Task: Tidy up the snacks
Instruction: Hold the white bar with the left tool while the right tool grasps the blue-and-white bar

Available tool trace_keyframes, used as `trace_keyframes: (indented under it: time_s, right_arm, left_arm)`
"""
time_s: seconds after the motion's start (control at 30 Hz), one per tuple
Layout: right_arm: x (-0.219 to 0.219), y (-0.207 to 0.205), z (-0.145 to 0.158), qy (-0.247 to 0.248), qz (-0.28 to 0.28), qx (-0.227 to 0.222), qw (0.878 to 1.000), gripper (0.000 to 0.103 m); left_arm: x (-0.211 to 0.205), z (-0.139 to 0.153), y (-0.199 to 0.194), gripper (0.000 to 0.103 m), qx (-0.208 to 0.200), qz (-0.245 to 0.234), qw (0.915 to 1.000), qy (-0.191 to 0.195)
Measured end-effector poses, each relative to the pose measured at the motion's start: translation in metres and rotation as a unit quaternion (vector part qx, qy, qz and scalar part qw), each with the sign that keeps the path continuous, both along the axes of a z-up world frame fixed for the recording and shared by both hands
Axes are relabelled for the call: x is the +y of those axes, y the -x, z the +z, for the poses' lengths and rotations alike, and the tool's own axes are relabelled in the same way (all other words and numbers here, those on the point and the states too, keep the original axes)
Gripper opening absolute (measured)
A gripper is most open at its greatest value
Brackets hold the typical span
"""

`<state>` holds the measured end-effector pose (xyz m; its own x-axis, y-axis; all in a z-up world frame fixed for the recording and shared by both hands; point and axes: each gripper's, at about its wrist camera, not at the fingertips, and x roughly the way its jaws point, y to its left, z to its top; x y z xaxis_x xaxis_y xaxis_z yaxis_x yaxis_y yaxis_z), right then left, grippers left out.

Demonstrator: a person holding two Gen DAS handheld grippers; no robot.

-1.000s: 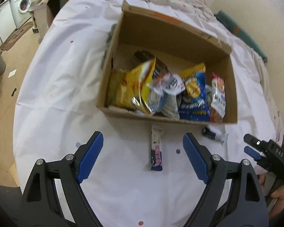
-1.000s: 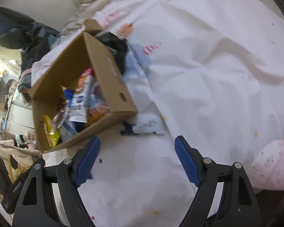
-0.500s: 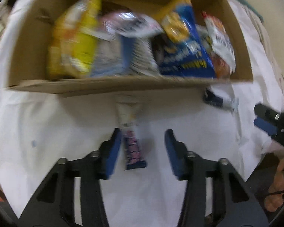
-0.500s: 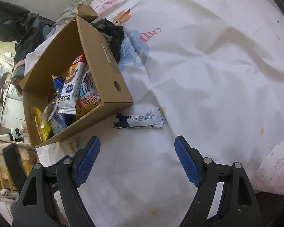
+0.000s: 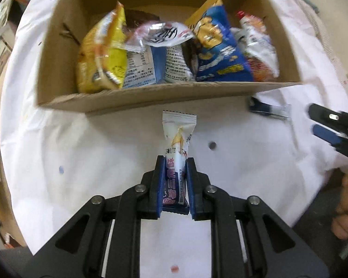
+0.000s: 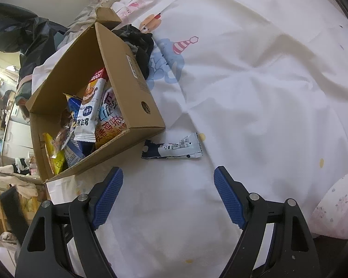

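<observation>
My left gripper is shut on a long white and blue snack bar that lies on the white sheet just in front of the cardboard box. The box holds several snack bags, yellow at the left, blue at the right. A second white and navy packet lies on the sheet by the box's right corner; it also shows in the left wrist view. My right gripper is open and empty, just short of that packet, and shows at the right of the left wrist view.
The box stands on a bed with a white cartoon-print sheet. Dark clothing lies behind the box. A pink floral pillow is at the right. The bed's edge and room clutter are at the left.
My left gripper moved forward to the snack bar and closed on it. My right gripper came a little closer to the packet by the box corner and stayed open.
</observation>
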<state>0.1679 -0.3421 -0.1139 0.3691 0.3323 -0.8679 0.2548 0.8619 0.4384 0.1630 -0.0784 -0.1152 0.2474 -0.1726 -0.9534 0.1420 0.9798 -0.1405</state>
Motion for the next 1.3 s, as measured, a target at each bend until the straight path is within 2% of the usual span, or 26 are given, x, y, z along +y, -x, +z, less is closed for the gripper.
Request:
trace_keyframes:
  time_s: [0.1, 0.17, 0.27, 0.33, 0.47, 0.6, 0.77, 0.9, 1.0, 1.07, 1.17, 1.3]
  right_arm:
    - [-0.007, 0.001, 0.000, -0.009, -0.015, -0.003, 1.000, 0.083]
    - [-0.011, 0.001, 0.001, -0.017, -0.029, -0.005, 0.999, 0.084]
    - [-0.014, -0.001, -0.001, -0.008, -0.043, -0.003, 0.999, 0.092]
    - [-0.012, -0.004, -0.006, 0.013, -0.045, 0.005, 0.999, 0.096]
    - [0.002, -0.013, -0.022, 0.043, -0.021, 0.031, 0.998, 0.099]
    - [0.033, -0.025, -0.024, 0.111, 0.021, 0.008, 0.994, 0.099]
    - [0.052, -0.039, -0.040, 0.156, 0.036, 0.012, 0.987, 0.099]
    - [0.063, -0.048, -0.050, 0.206, 0.052, 0.007, 0.977, 0.099]
    - [0.067, -0.051, -0.051, 0.227, 0.063, 0.010, 0.972, 0.084]
    - [0.065, -0.049, -0.049, 0.218, 0.064, 0.006, 0.974, 0.079]
    - [0.063, -0.046, -0.043, 0.203, 0.073, -0.002, 0.977, 0.059]
    - [0.059, -0.037, -0.041, 0.197, 0.081, 0.004, 0.977, 0.043]
  left_arm:
    - [0.005, 0.025, 0.011, 0.014, -0.020, -0.008, 0.9998, 0.005]
    - [0.010, 0.040, 0.013, 0.014, -0.050, -0.015, 0.9986, -0.009]
    - [0.025, 0.053, 0.008, 0.014, -0.061, 0.003, 0.9981, -0.007]
    - [0.042, 0.058, 0.016, 0.014, -0.059, 0.013, 0.9981, 0.013]
    - [0.052, 0.062, 0.020, 0.014, -0.065, 0.025, 0.9973, 0.025]
    - [0.056, 0.063, 0.017, 0.014, -0.055, 0.037, 0.9963, 0.053]
    - [0.048, 0.063, 0.016, 0.014, -0.061, 0.036, 0.9957, 0.060]
    - [0.051, 0.064, 0.016, 0.014, -0.068, 0.040, 0.9953, 0.056]
    - [0.056, 0.063, 0.013, 0.014, -0.063, 0.051, 0.9949, 0.061]
    - [0.059, 0.064, 0.013, 0.014, -0.062, 0.056, 0.9945, 0.063]
    - [0.058, 0.065, 0.013, 0.014, -0.065, 0.057, 0.9943, 0.063]
    - [0.056, 0.064, 0.013, 0.014, -0.067, 0.055, 0.9944, 0.059]
